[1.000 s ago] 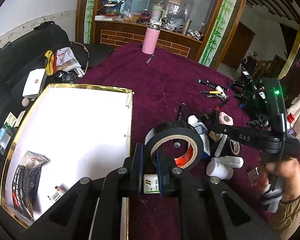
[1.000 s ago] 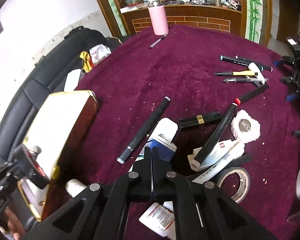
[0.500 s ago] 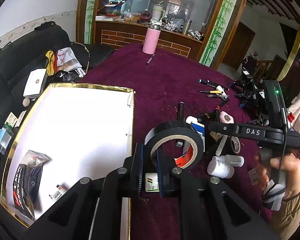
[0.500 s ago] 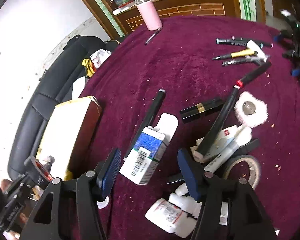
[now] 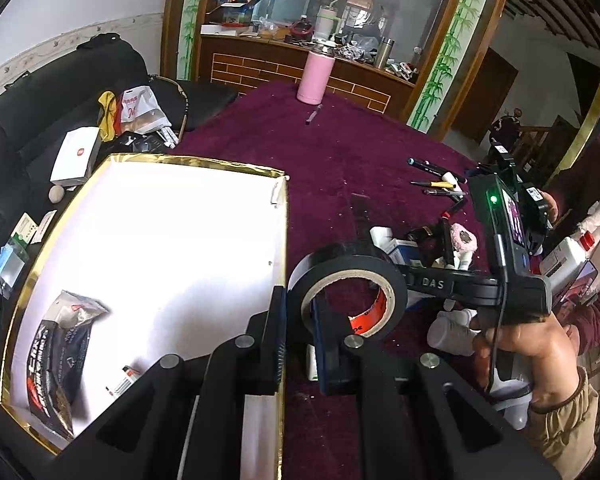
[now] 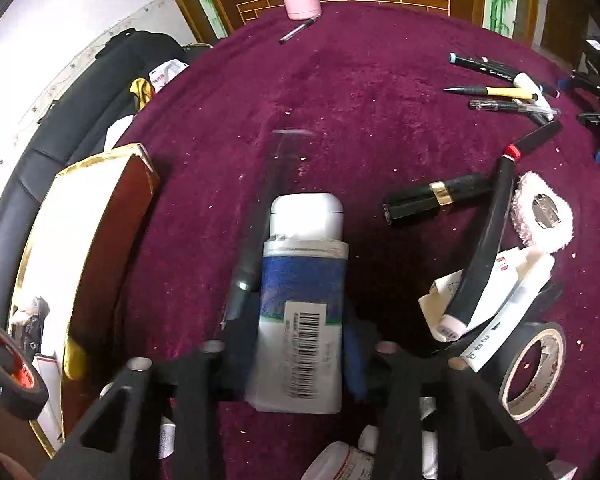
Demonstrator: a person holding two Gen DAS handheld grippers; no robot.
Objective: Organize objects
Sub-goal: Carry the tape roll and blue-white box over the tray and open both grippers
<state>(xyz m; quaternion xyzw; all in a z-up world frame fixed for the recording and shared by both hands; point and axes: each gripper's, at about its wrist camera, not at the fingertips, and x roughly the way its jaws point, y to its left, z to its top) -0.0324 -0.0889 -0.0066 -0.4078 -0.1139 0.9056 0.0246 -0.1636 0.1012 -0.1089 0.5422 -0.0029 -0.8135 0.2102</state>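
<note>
Left wrist view: the left gripper (image 5: pixel 298 334) is clamped on one roll of black tape (image 5: pixel 348 286), held upright above the near right edge of the gold-rimmed box (image 5: pixel 282 216); inside the box lie one dark foil packet (image 5: pixel 56 350) and one small tube (image 5: pixel 120 380), the rest of its white floor bare; the right gripper's bar reads "DAS" (image 5: pixel 432 282); one pink flask (image 5: pixel 315 76) stands far off, with open maroon cloth (image 5: pixel 320 152) between.

Right wrist view: the right gripper (image 6: pixel 296 354) is narrowing its jaws around one blue-and-white carton (image 6: pixel 302 308) with a barcode, pads at its sides, blurred; one black marker (image 6: pixel 484 240) leans right; a second tape roll (image 6: pixel 534 368) lies near right; four pens (image 6: pixel 500 88) far right.
</note>
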